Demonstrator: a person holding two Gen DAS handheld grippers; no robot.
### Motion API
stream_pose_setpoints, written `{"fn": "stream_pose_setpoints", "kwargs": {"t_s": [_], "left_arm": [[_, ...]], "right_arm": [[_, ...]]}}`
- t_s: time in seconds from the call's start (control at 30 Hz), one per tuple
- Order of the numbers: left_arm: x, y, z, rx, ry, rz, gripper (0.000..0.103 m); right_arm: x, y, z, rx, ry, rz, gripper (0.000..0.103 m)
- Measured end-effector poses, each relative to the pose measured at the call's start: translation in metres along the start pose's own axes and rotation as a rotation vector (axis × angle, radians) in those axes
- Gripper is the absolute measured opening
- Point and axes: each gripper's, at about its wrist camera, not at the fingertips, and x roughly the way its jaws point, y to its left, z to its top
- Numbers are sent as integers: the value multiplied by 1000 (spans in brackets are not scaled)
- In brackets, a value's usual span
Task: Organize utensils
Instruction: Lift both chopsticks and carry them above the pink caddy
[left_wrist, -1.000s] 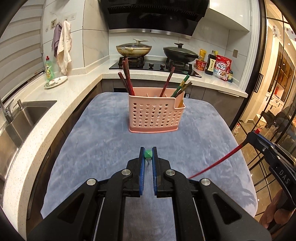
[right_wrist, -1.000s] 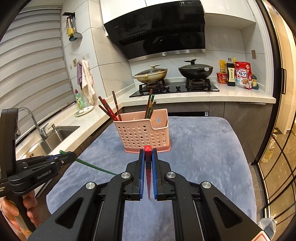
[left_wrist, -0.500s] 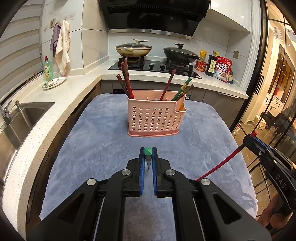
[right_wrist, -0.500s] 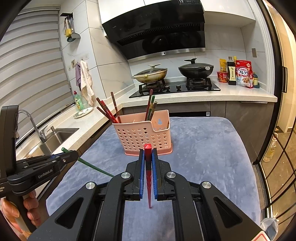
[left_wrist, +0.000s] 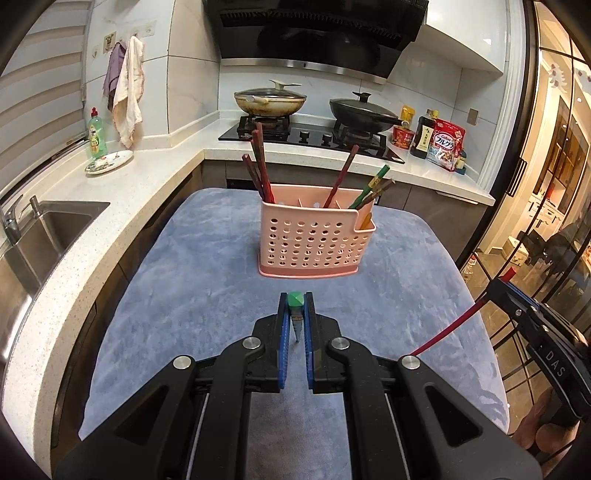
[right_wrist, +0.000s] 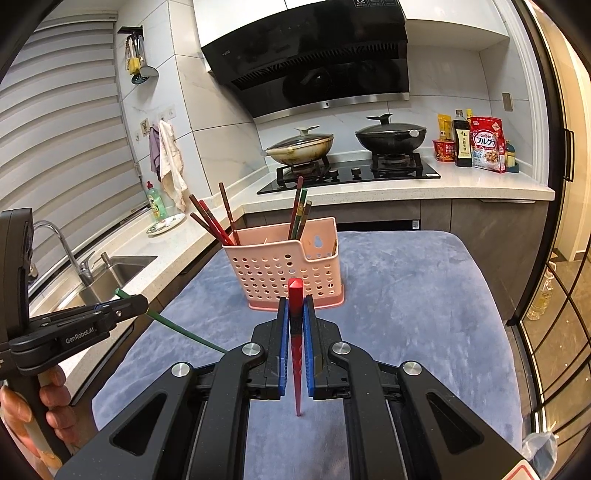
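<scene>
Left claw: our left gripper (left_wrist: 296, 314) is clamped tight on a slim green chopstick (left_wrist: 295, 300), its blunt green end up between the blue pads and its tip hanging down over the cloth.
Right claw: our right gripper (right_wrist: 295, 314) is likewise closed hard on a slim red chopstick (right_wrist: 295, 332), square end up, point aimed down.
Holder: the pink perforated plastic utensil basket (left_wrist: 314, 240) stands upright on the grey-blue plush cloth (left_wrist: 192, 280) that covers the table, a short way ahead of both claws, clear of them.
Contents: dark red and brown sticks lean at its left end; one red stick and some green and brown ones lean toward the right, by the small side pocket.
Step in hand: we judge both sticks are on their way to the basket, neither yet over the rim.
Doing it well: we should bring one claw in at a time, lift the tip above the rim, keep the stick close to upright, and aim for a gap between the leaning sticks.
Sorting: matching colour to the sticks already there seems the aim.
Risk: a tip catching the rim or a hole could tip the light basket.
</scene>
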Motion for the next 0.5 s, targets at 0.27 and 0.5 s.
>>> {"fn": "stream_pose_setpoints", "kwargs": {"t_s": [0.27, 0.5], "left_arm": [[-10, 5, 19, 5, -38, 5, 7], [-30, -2, 66, 25, -134, 19, 7]], "right_arm": [[-5, 0, 26, 0, -41, 26, 7], [-9, 7, 78, -1, -135, 72, 7]]}}
